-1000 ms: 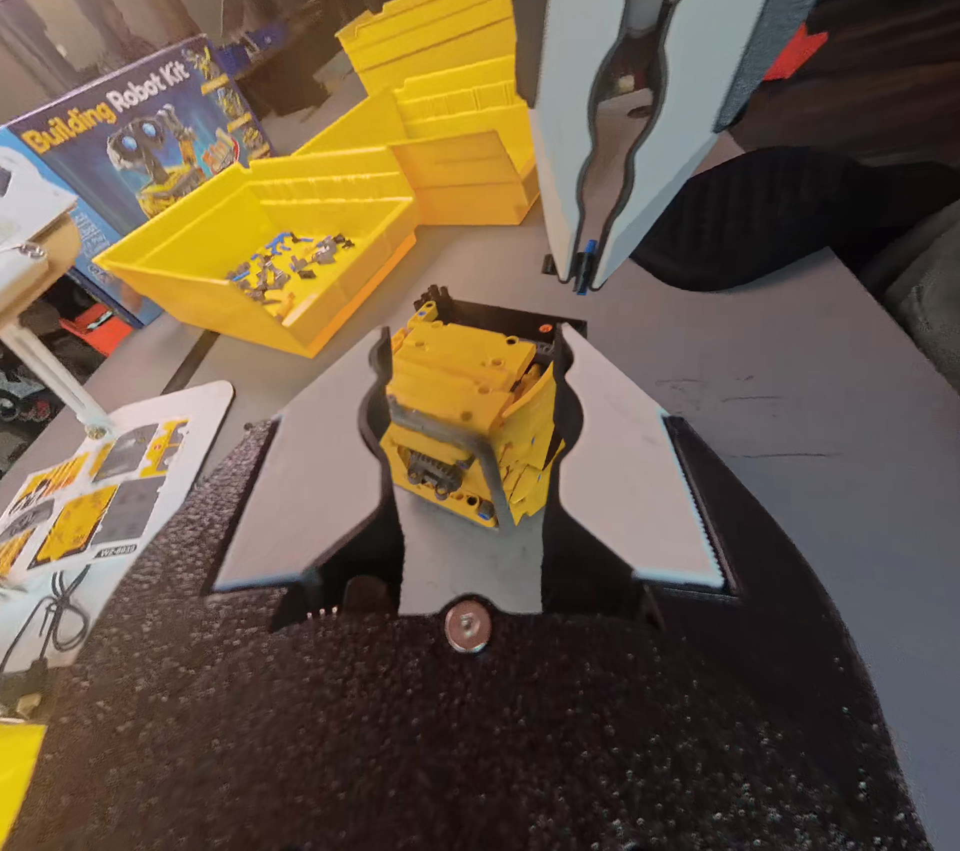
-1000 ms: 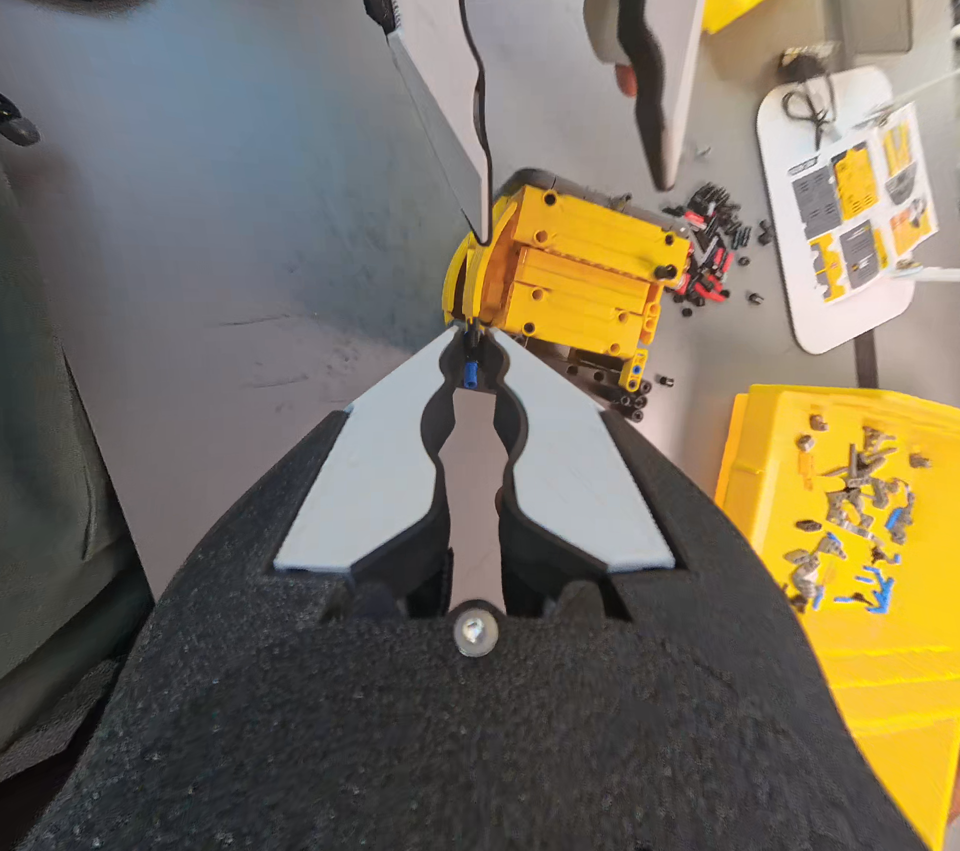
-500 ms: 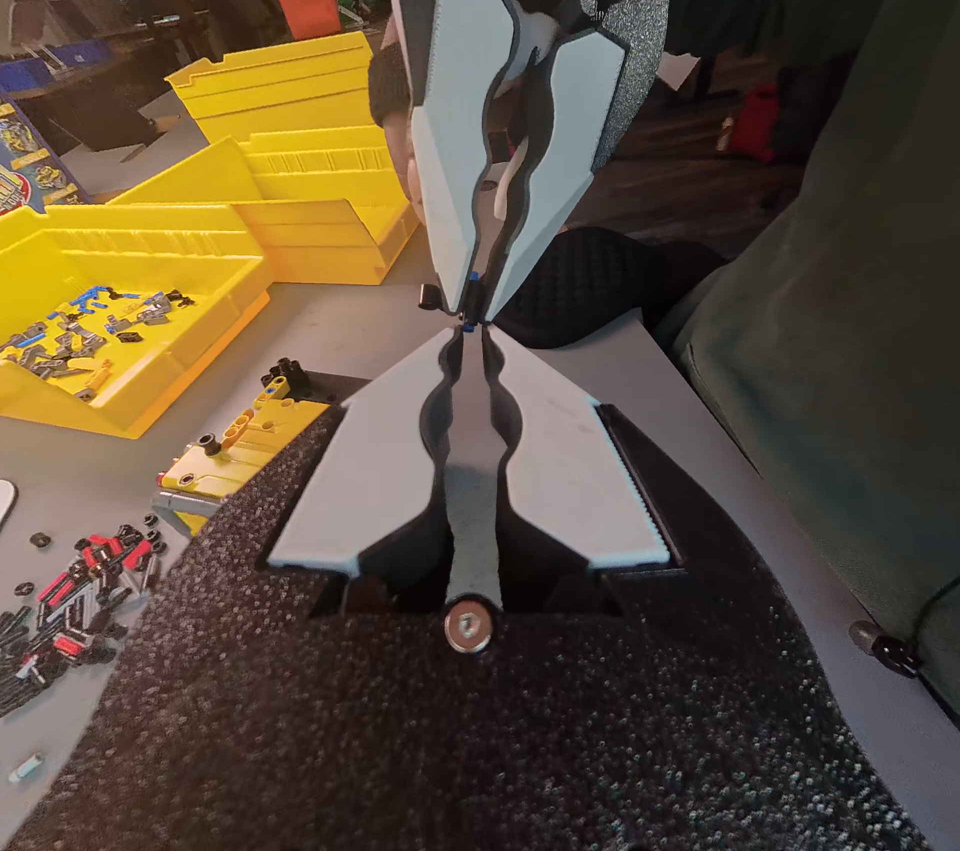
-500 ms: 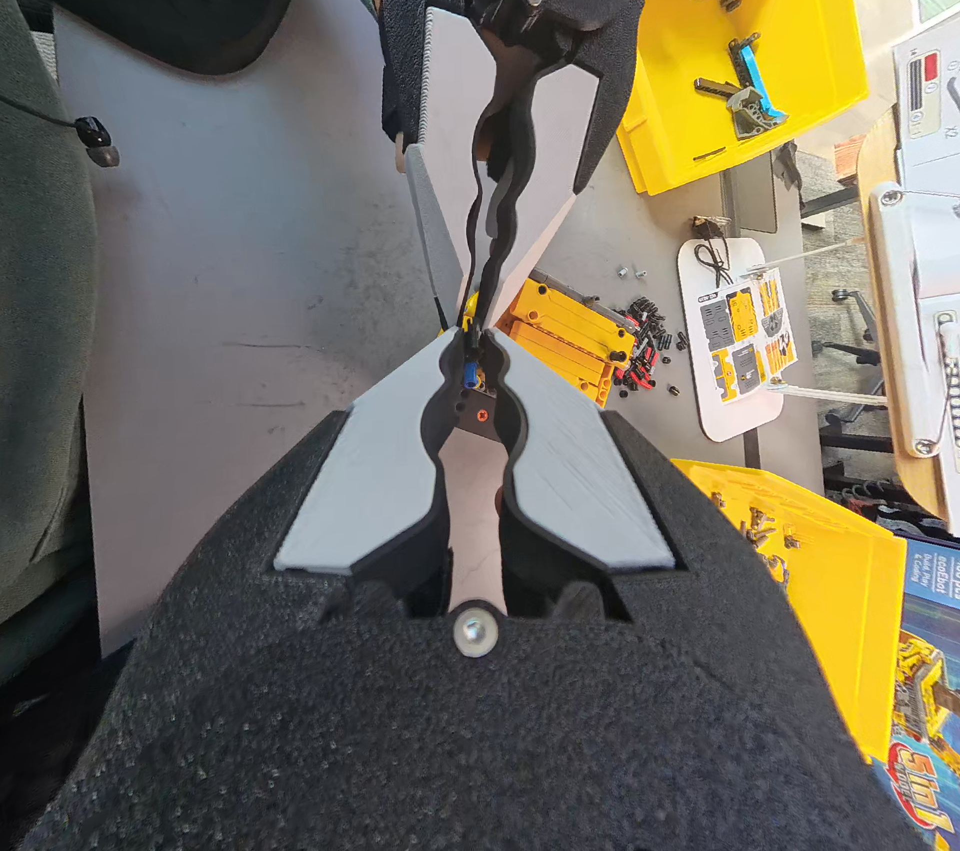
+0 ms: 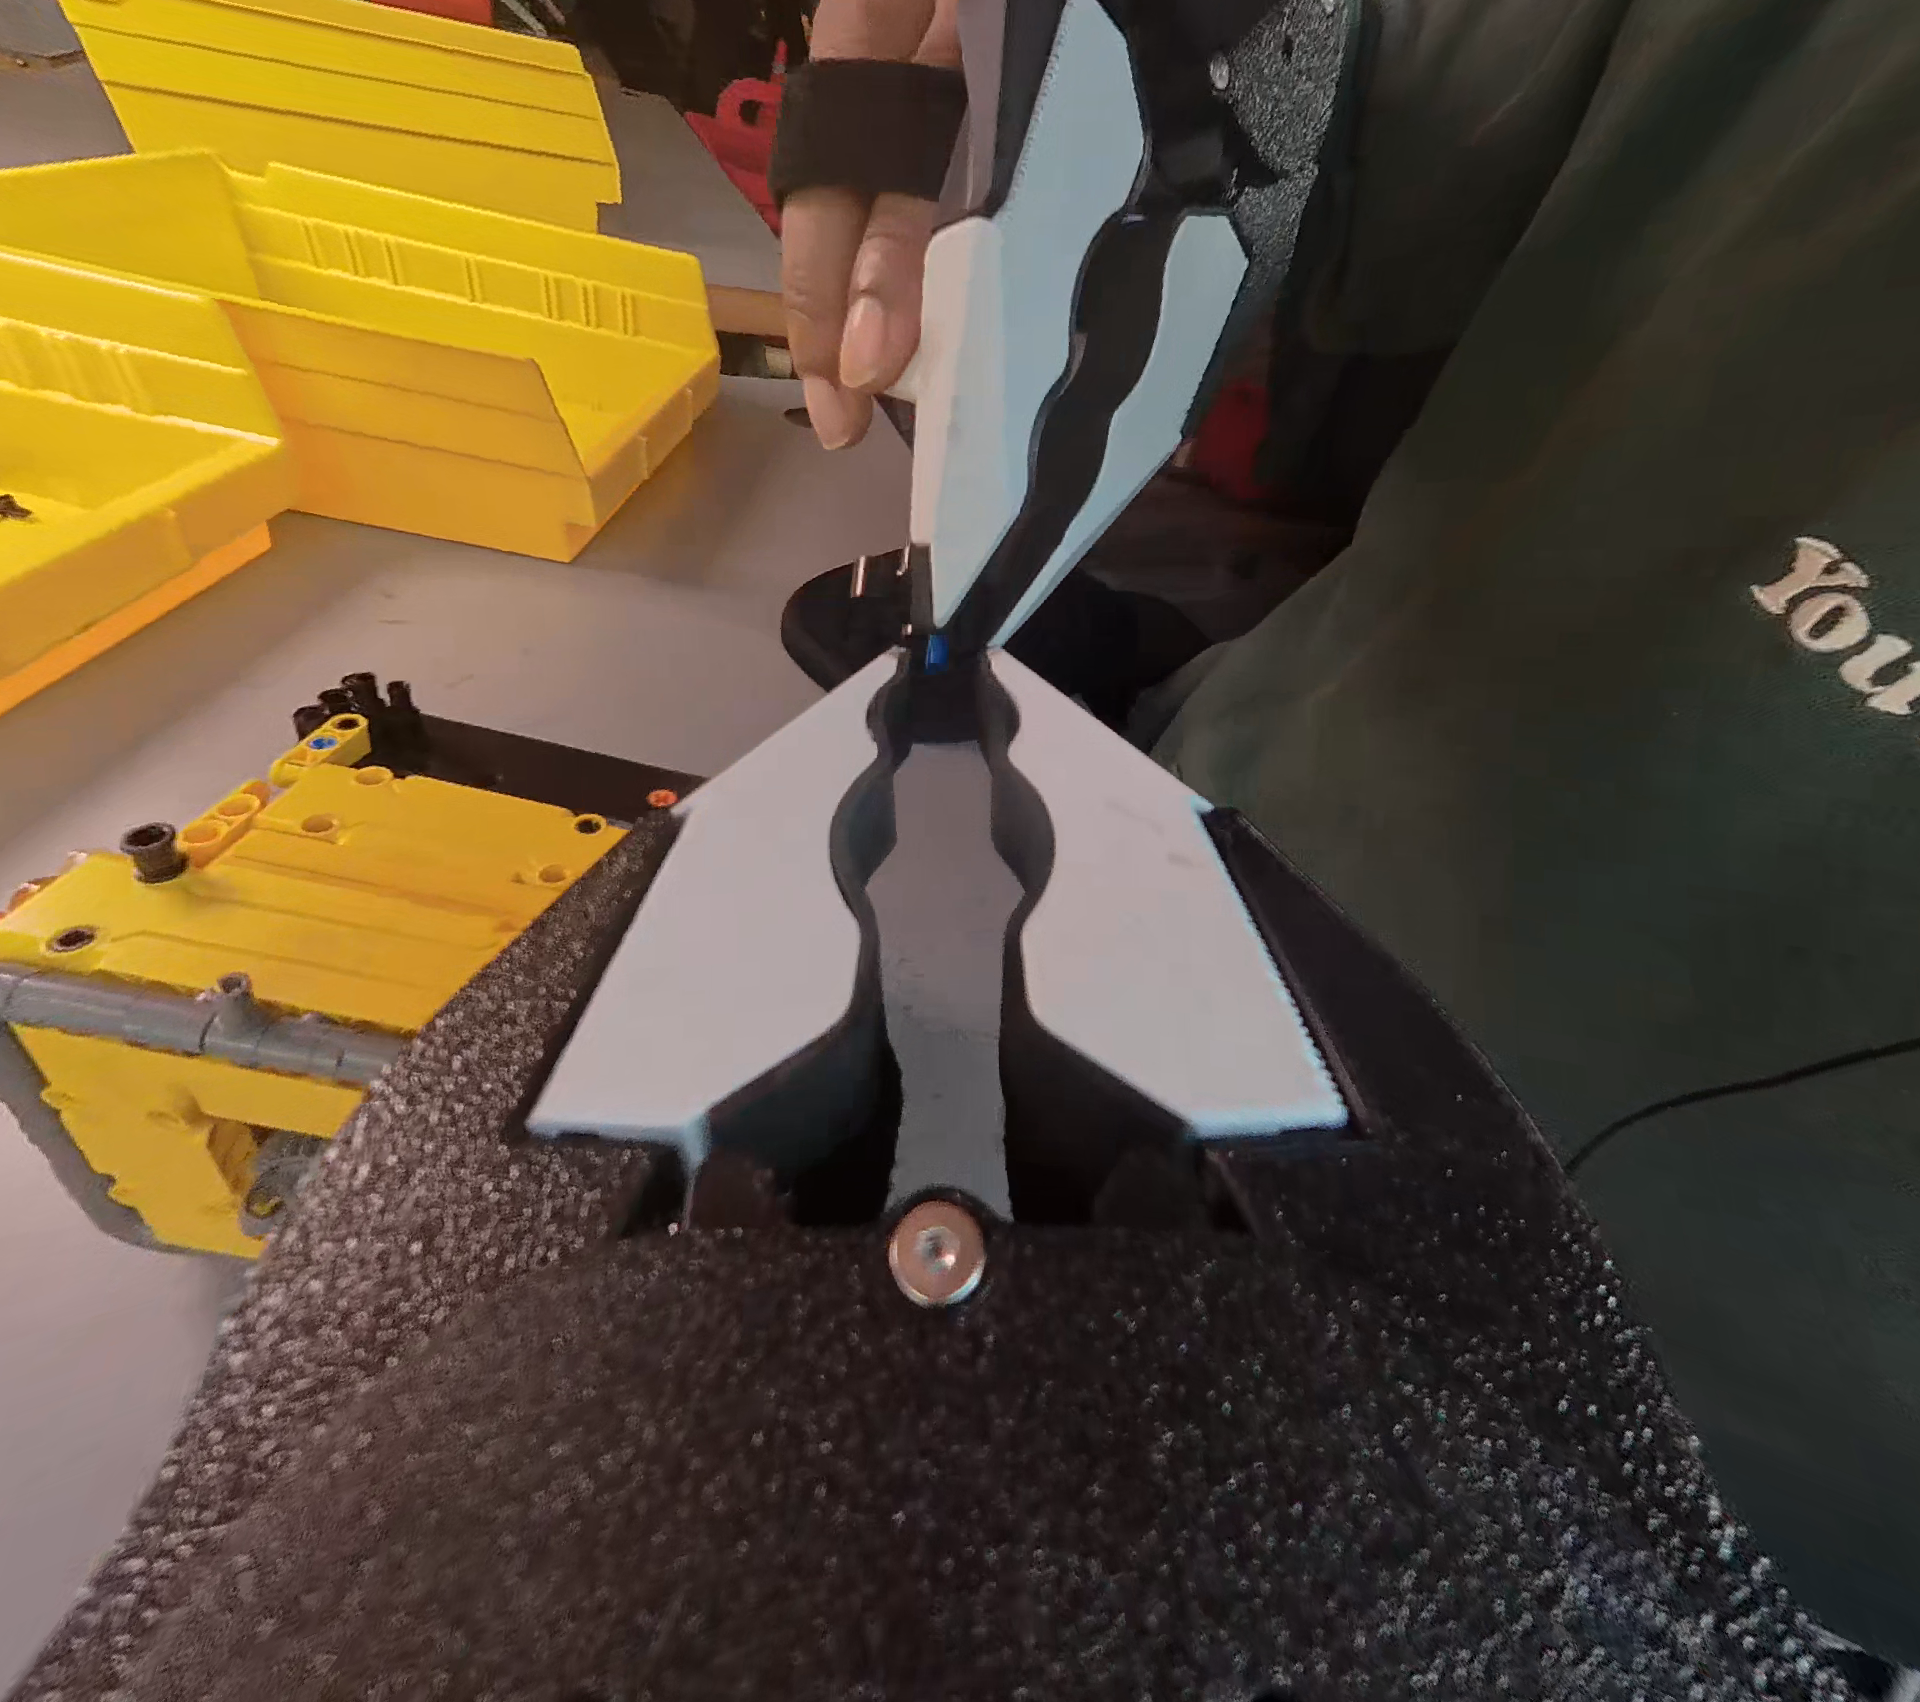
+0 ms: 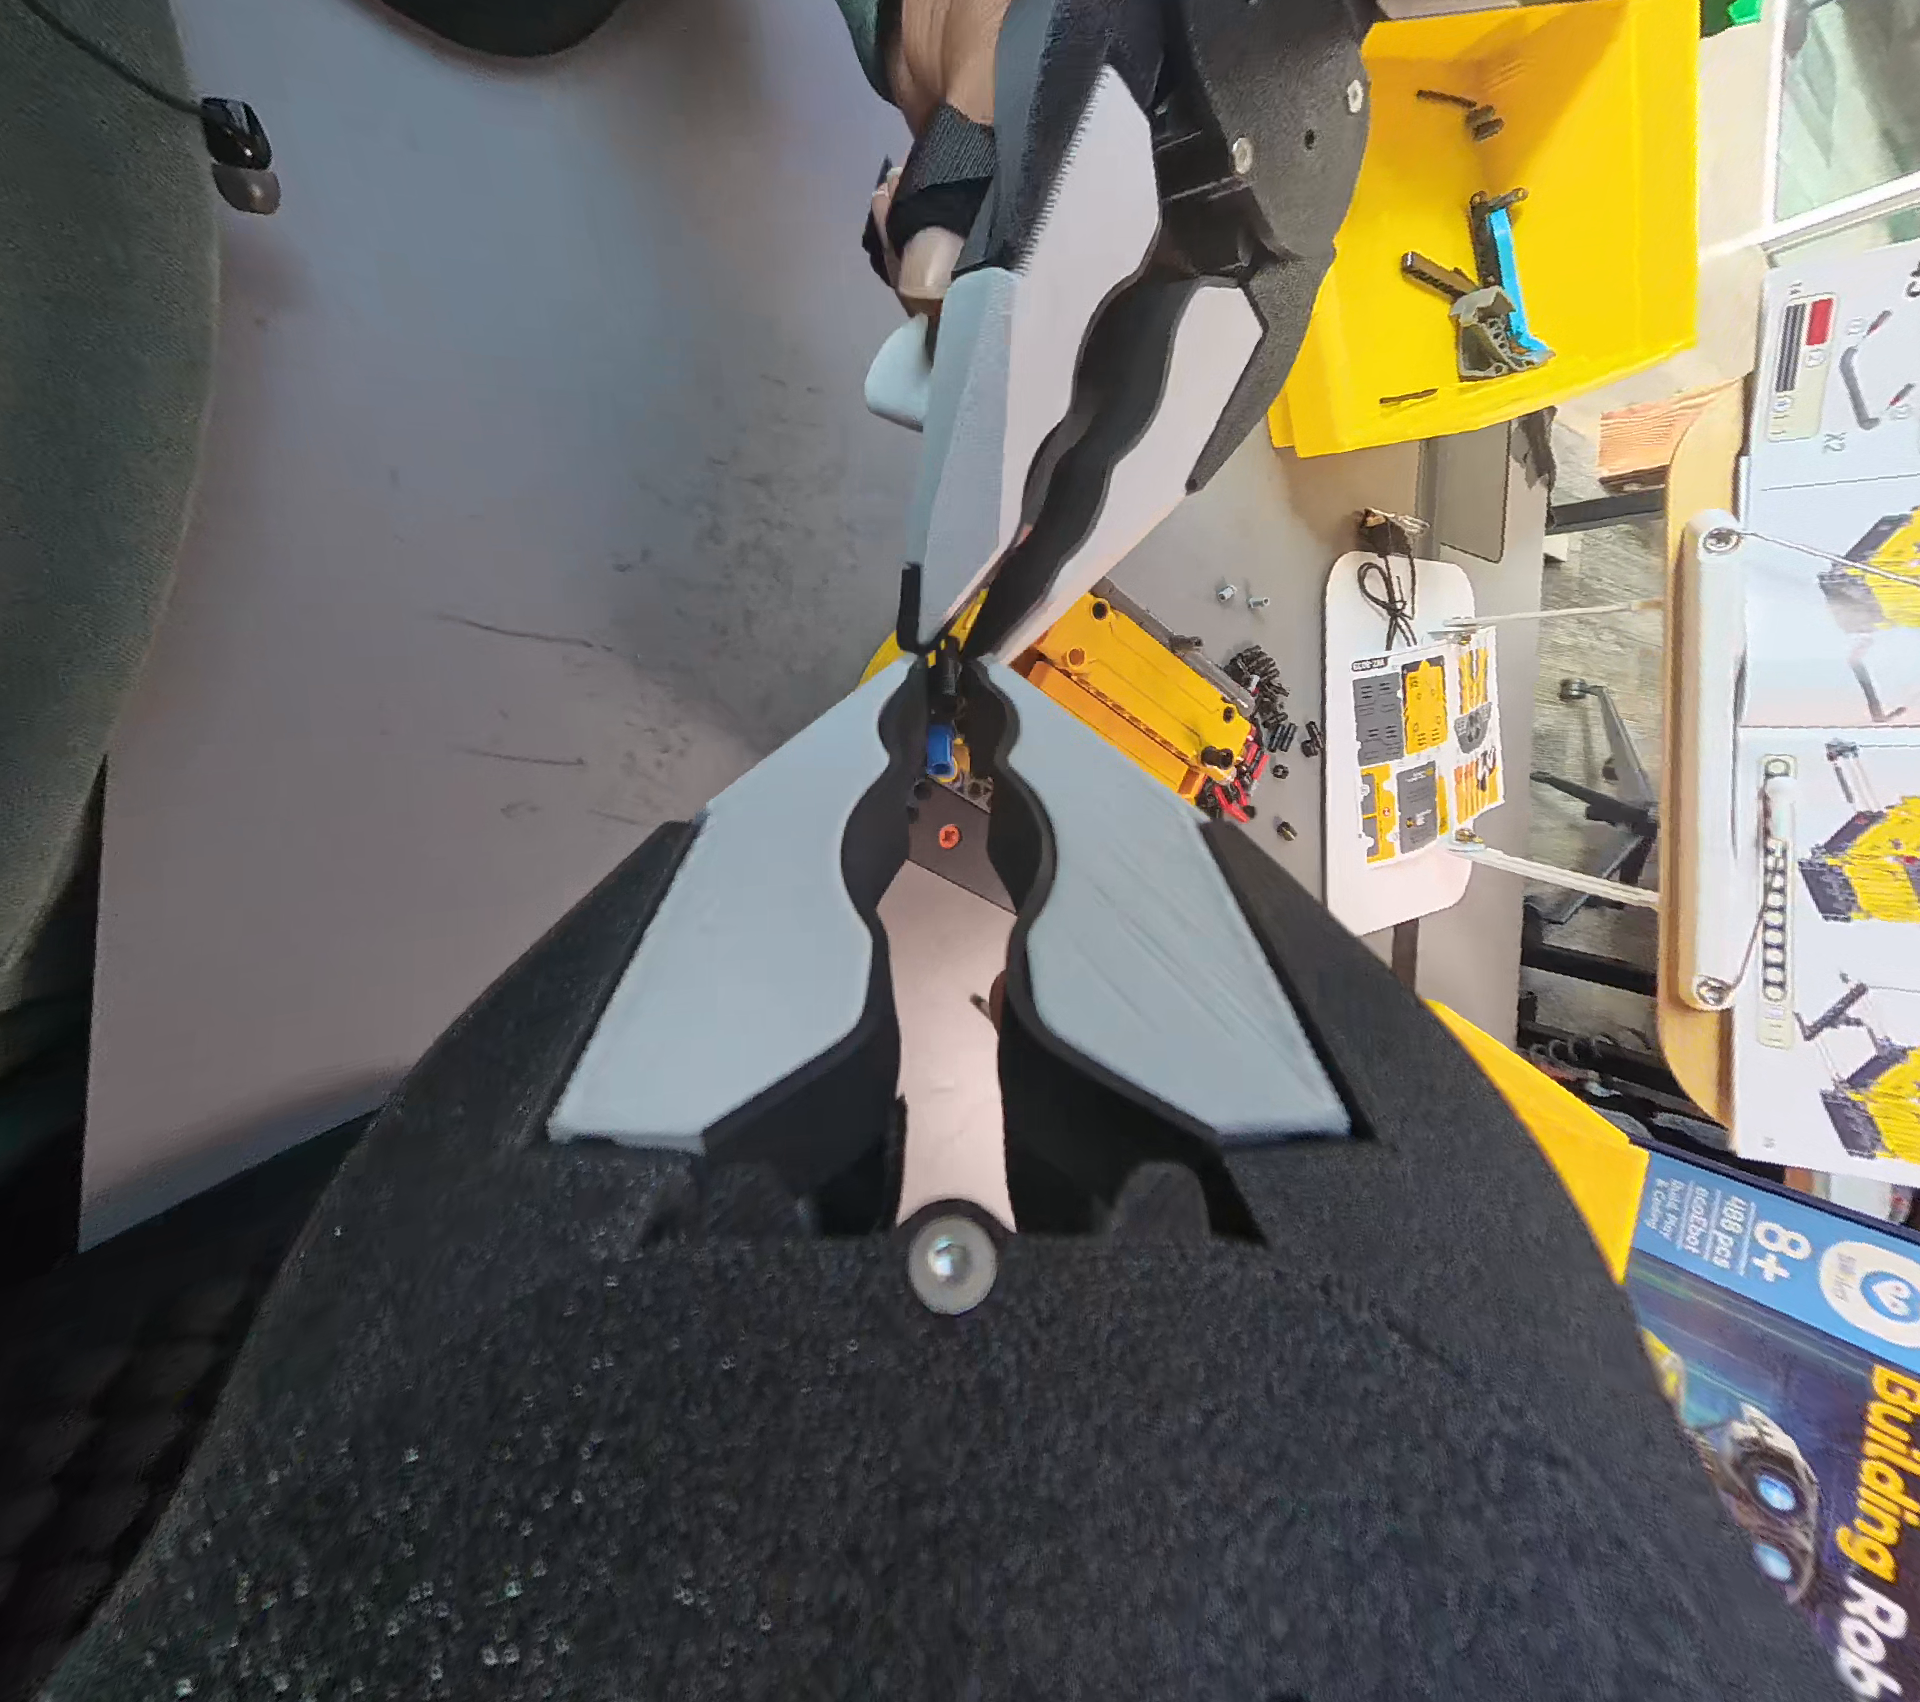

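1. Left wrist view: the left gripper (image 5: pixel 940 678) is pointing toward twelve o'clock, its grey fingers drawn together at the tips around a small blue plastic pin (image 5: pixel 936 651).
2. The right gripper (image 5: pixel 951 629) is reaching down from one o'clock, tip to tip with the left, its fingers also nearly together; which gripper is truly clamping the pin I cannot tell here.
3. A yellow brick-built block with grey trim (image 5: pixel 260 946) is lying on the grey table (image 5: pixel 499 644) at nine o'clock, apart from both grippers.
4. Stacked yellow plastic bins (image 5: pixel 416 364) are standing at ten o'clock.
5. Right wrist view: the right gripper (image 6: pixel 948 691) is pinching the blue pin (image 6: pixel 939 744) just behind its closed tips.
6. The left gripper (image 6: pixel 951 639) is coming in from one o'clock, its tips closed and meeting the right's.
7. The yellow block (image 6: pixel 1132 696) is lying beyond the tips at two o'clock, loose black and red pins (image 6: pixel 1262 717) beside it.
8. A white instruction card (image 6: pixel 1403 748) is lying at three o'clock.
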Motion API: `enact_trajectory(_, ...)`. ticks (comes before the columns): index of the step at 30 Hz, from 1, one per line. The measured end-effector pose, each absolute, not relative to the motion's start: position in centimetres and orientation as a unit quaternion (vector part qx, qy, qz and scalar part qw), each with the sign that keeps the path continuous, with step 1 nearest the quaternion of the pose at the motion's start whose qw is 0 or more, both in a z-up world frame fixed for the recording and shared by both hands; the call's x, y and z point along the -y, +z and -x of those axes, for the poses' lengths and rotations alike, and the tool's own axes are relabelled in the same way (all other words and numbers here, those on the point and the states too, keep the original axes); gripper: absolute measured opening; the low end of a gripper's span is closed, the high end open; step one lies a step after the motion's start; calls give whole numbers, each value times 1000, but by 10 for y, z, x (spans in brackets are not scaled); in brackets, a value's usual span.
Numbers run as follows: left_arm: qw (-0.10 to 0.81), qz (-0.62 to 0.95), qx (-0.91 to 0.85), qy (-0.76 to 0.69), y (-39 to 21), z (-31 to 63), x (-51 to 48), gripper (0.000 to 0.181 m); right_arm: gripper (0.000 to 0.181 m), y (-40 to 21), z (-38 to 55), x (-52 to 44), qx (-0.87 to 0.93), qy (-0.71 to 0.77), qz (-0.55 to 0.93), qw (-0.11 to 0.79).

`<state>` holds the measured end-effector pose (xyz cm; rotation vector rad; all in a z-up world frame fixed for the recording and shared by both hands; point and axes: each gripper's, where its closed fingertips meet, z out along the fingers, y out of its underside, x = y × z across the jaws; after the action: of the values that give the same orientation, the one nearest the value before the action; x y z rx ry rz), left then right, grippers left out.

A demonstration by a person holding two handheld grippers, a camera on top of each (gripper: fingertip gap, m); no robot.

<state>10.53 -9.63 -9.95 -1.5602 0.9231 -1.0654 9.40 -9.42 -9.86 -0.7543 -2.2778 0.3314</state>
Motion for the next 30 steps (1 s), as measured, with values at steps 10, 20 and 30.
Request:
enact_trajectory(10, 508, 635, -367, -451, -99, -105, 94, 2, 7, -99, -93, 90, 875, 122, 301, 359)
enact_trajectory(20, 518, 589, -361, -505, -86, -101, 102, 1, 10, -78, -102, 96, 851, 204, 298, 382)
enact_trajectory(30, 475, 576, -359, -560, -89, -106, 112, 2, 6, -85, -109, 104, 897, 127, 173, 386)
